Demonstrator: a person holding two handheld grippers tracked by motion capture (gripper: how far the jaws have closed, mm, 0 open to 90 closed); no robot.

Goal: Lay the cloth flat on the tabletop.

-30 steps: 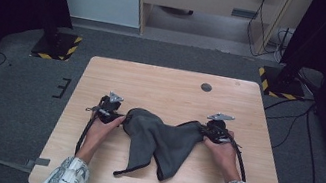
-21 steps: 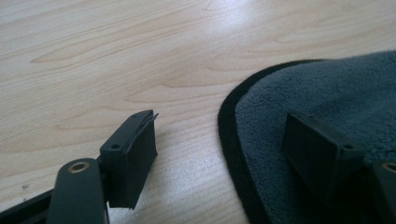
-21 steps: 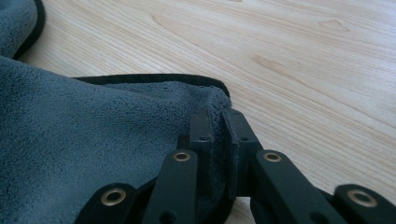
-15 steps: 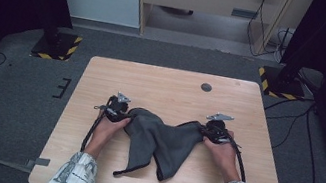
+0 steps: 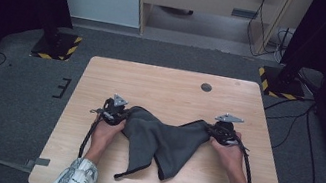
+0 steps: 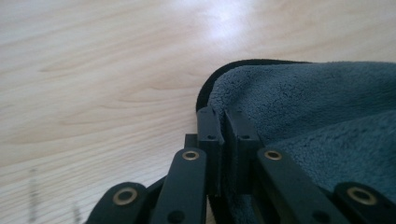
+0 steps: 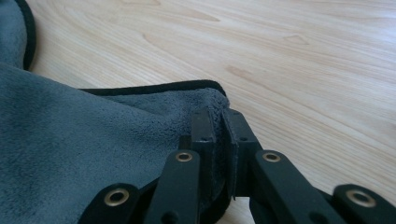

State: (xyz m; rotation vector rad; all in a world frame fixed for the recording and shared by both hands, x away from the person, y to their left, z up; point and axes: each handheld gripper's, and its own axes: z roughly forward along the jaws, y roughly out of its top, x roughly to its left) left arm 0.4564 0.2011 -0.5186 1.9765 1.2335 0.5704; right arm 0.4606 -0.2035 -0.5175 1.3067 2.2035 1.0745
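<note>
A dark grey cloth [image 5: 167,140] with black edging lies rumpled across the near half of the wooden table [image 5: 162,86], sagging toward the front edge. My left gripper [image 5: 119,112] holds its left corner: in the left gripper view the cloth [image 6: 327,107] is pinched between the jaws of the gripper [image 6: 223,122], which have just been closing. At the cloth's right corner, my right gripper [image 5: 212,129] is shut on the fabric; in the right gripper view the cloth [image 7: 84,140] runs between the closed jaws of this gripper [image 7: 219,122].
A small dark round hole [image 5: 206,87] sits near the table's far edge. Black cables [image 5: 88,134] trail from both grippers along the forearms. Black stands with yellow-striped bases [image 5: 57,45] flank the table on grey carpet, and a cabinet stands beyond.
The left gripper has shifted right onto the cloth's left corner and its jaws have closed on it. The right gripper and its corner have stayed put.
</note>
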